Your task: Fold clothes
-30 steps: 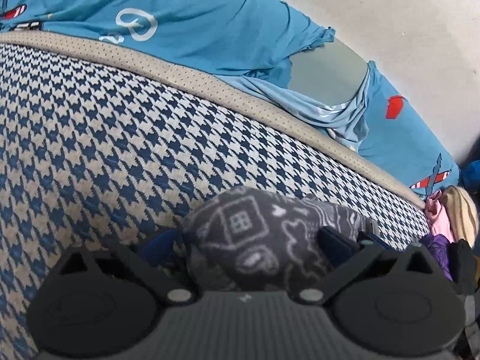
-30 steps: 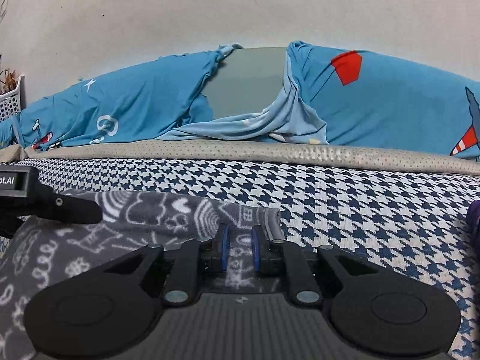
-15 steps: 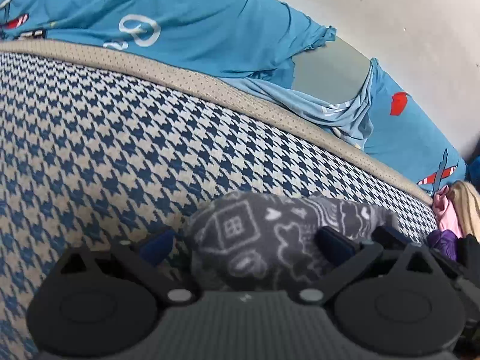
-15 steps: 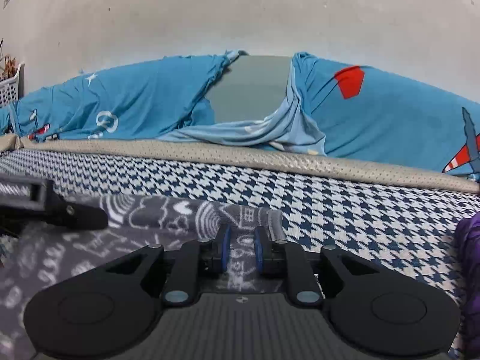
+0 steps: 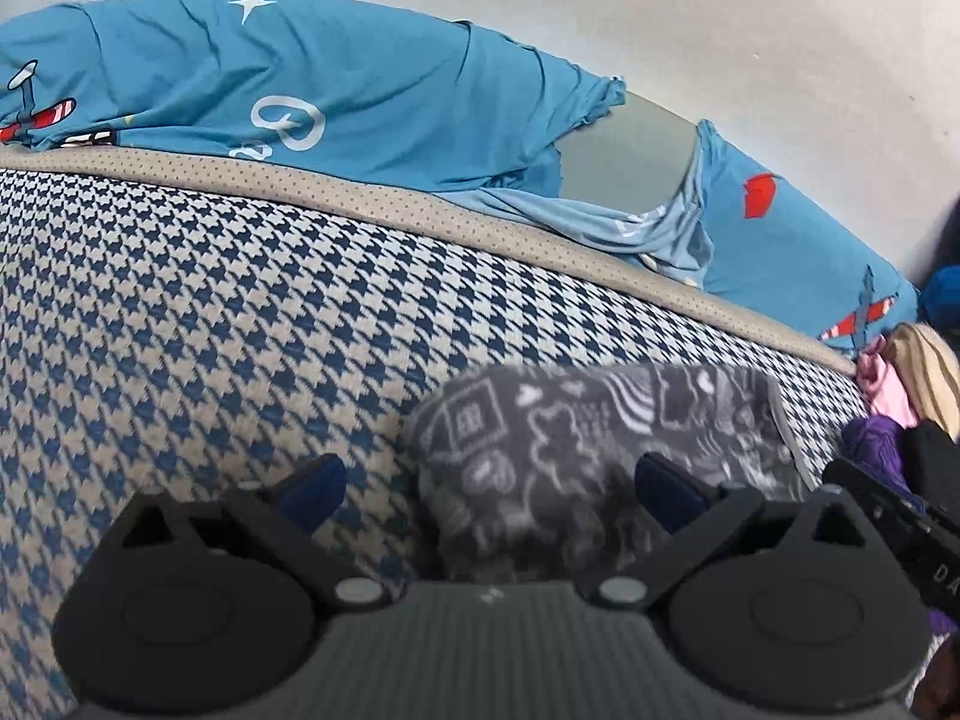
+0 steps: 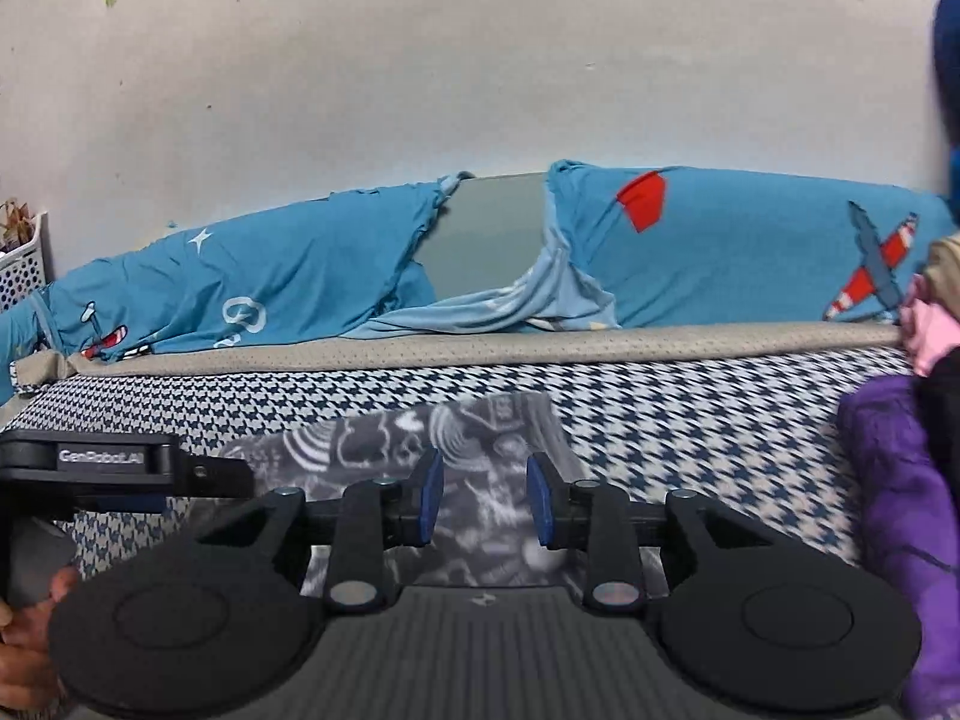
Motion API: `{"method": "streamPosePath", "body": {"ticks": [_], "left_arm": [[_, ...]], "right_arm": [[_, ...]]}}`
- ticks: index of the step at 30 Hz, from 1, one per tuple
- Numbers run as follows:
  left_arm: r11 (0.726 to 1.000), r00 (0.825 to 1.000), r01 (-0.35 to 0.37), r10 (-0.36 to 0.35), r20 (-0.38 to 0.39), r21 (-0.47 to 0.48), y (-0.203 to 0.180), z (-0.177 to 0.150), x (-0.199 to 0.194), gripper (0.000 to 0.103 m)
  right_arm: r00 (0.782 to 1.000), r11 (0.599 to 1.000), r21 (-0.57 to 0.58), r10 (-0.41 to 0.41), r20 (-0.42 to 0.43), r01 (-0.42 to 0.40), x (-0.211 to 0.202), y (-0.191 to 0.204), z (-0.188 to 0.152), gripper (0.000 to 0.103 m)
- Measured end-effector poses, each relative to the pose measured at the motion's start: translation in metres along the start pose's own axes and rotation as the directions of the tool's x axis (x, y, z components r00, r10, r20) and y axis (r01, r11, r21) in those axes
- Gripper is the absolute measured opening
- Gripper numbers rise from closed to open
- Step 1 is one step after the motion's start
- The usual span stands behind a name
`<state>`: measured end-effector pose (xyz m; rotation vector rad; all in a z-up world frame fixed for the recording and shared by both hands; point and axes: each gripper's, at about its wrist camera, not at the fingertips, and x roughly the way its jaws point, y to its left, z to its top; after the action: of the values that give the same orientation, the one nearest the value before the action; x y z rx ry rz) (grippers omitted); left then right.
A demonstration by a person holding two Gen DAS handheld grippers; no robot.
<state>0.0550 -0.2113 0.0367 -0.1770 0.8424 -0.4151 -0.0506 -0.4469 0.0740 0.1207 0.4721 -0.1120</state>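
Grey fleece garment, folded into a bundle, lies on the houndstooth bed cover, directly in front of both tools. In the left wrist view it sits between the fingers of the left hand-held gripper, nearer the right finger; jaws spread wide, pads clear of the cloth. In the right wrist view the same garment lies under and ahead of the right hand-held gripper; its jaws have just been opening, a moderate gap now, fleece seen in the gap but blue pads not pressing it.

Garment: soft fuzzy fleece, dark grey with white doodle print (houses, hearts, bears), lumpy rounded shape, lighter grey hem at its right edge. Bed cover: woven blue-and-cream check, flat, with a beige dotted border. Behind it a wrinkled blue sheet with plane prints. Purple cloth and pink cloth piled at right.
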Motion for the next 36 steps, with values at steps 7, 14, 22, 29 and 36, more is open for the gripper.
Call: {"method": "streamPosePath", "body": {"ticks": [7, 14, 22, 29, 36], "left_arm": [[0.999, 0.999, 0.026, -0.025, -0.023, 0.034, -0.006, -0.026, -0.024, 0.103], [0.996, 0.997, 0.072, -0.070, -0.035, 0.056, -0.006, -0.037, -0.033, 0.103], [0.991, 0.995, 0.078, -0.070, -0.077, 0.110, -0.015, -0.048, -0.022, 0.103], [0.990, 0.994, 0.048, -0.034, -0.107, 0.132, -0.017, -0.054, -0.008, 0.103], [0.991, 0.992, 0.043, -0.028, -0.121, 0.123, -0.013, -0.058, 0.003, 0.103]], "right_arm": [[0.998, 0.998, 0.010, -0.055, -0.015, 0.055, -0.023, -0.014, -0.011, 0.034], [0.992, 0.991, 0.071, -0.106, -0.074, 0.111, -0.036, -0.035, -0.026, 0.036], [0.982, 0.985, 0.036, -0.168, -0.082, 0.172, -0.038, -0.040, -0.034, 0.036], [0.962, 0.972, 0.073, -0.211, -0.171, 0.226, -0.019, -0.049, -0.039, 0.040], [0.951, 0.964, 0.063, -0.240, -0.197, 0.257, -0.011, -0.052, -0.043, 0.044]]}}
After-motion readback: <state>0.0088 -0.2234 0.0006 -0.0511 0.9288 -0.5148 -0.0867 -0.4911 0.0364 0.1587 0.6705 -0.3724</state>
